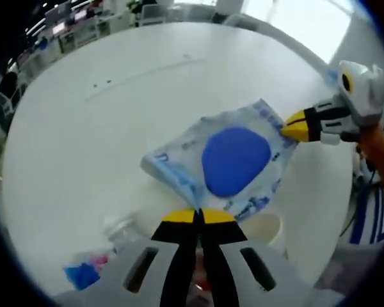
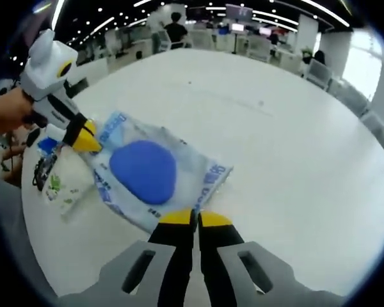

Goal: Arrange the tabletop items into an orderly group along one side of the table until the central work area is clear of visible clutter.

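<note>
A soft pack of tissues (image 1: 233, 160), pale blue with a dark blue oval on top, is held between both grippers above the round white table (image 1: 83, 147). In the left gripper view my left gripper (image 1: 198, 216) is shut on the pack's near edge, and my right gripper (image 1: 293, 126) comes in from the right, pinching the opposite corner. Seen from the right gripper view, the pack (image 2: 144, 173) has my right gripper (image 2: 195, 219) shut on its near edge and my left gripper (image 2: 84, 139) shut on its far left corner.
Below the pack in the left gripper view lie a clear plastic item (image 1: 121, 229), a small blue and pink packet (image 1: 83, 274) and a white cup (image 1: 265, 227). A white packet with green print (image 2: 57, 188) lies at the table edge. The table (image 2: 275, 141) is bare beyond.
</note>
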A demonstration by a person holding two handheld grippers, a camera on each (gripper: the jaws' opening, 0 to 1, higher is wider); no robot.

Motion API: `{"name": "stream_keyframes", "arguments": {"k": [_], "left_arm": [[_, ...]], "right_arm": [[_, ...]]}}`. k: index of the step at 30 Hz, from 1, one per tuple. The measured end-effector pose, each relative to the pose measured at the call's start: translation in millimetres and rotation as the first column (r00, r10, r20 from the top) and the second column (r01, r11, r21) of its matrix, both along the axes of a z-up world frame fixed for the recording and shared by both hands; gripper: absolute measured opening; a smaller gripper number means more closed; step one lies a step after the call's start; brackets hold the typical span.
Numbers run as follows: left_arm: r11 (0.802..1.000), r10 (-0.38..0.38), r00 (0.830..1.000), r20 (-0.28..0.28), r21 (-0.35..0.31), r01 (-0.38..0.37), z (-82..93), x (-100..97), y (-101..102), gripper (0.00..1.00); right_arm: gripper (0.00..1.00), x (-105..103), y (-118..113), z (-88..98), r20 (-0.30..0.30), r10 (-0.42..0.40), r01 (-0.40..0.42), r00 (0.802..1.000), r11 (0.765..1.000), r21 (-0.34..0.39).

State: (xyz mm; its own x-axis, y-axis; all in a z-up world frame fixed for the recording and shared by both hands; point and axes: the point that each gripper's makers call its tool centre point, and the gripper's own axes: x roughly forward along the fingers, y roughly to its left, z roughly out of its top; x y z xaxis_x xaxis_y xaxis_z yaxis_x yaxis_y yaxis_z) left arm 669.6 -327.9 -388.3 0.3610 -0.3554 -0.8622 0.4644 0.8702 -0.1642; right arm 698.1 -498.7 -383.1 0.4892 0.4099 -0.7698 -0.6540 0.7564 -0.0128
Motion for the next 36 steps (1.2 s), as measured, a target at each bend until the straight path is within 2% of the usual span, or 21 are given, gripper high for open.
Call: {"name": "stream_keyframes", "arguments": {"k": [6, 12, 14, 22, 28, 36], "left_arm": [[0.999, 0.028, 0.999, -0.026, -0.015, -0.028, -0.8, -1.1, 1.1, 0.00], [0.999, 0.035, 0.999, -0.025, -0.019, -0.036, -1.4, -2.1, 1.5, 0.00], [0.999, 0.032, 0.999, 0.002, -0.007, -0.032, -0.6, 0.8, 3.5, 0.00], [1.000, 0.022, 1.000, 0.015, -0.009, -0.022, -0.6, 1.1, 4.0, 0.00], [1.000, -0.002, 0.999, 0.039, 0.017, 0.002, 0.4, 2.3, 5.1, 0.04], [1.000, -0.005, 0.997, 0.080, 0.025, 0.003, 5.8, 5.9, 5.8, 0.14]], "right_arm": [[0.02, 3.8, 0.2, -2.7, -0.004, 0.013, -0.013, 1.000, 1.000, -0.013], [0.03, 7.2, -0.2, -7.3, -0.006, 0.010, -0.011, 1.000, 1.000, -0.027], [0.03, 8.0, 0.1, -7.4, -0.005, 0.010, -0.010, 1.000, 1.000, -0.027], [0.03, 7.7, -0.7, -8.1, -0.016, 0.004, -0.004, 1.000, 1.000, -0.027], [0.03, 7.9, -0.5, -8.4, -0.017, 0.003, -0.004, 1.000, 1.000, -0.028], [0.03, 8.7, 0.6, -6.9, -0.014, -0.001, 0.001, 1.000, 1.000, -0.025]]}}
